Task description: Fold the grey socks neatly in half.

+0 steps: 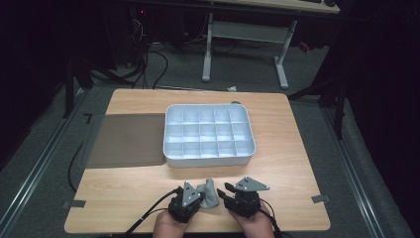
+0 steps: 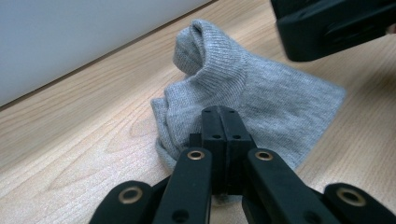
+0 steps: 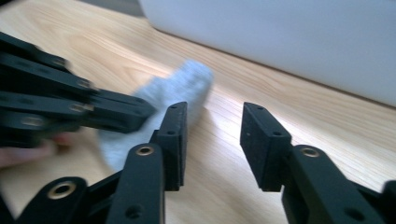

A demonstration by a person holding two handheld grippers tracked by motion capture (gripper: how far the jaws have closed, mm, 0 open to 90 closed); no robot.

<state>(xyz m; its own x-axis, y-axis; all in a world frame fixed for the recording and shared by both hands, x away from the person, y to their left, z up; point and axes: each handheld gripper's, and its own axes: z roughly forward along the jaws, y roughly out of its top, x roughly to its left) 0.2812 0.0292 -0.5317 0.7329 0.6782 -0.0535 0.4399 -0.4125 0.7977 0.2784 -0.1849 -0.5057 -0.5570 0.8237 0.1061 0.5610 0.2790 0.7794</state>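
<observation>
A small grey sock (image 1: 210, 193) lies crumpled on the wooden table (image 1: 138, 193) near its front edge, between my two grippers. My left gripper (image 1: 200, 198) is shut on the sock's near edge; in the left gripper view the jaws (image 2: 219, 114) meet over the grey knit (image 2: 261, 88), and one end of the sock stands up in a fold. My right gripper (image 1: 226, 191) is just right of the sock and open. In the right gripper view its jaws (image 3: 212, 121) hold nothing, and the sock (image 3: 180, 86) lies beyond its left jaw.
A white tray (image 1: 168, 148) with several empty compartments stands mid-table, just beyond the sock. A dark grey mat (image 1: 124, 141) lies to its left. Bare wood stretches left and right of the hands. On the floor behind are a white desk frame (image 1: 282, 64) and cables.
</observation>
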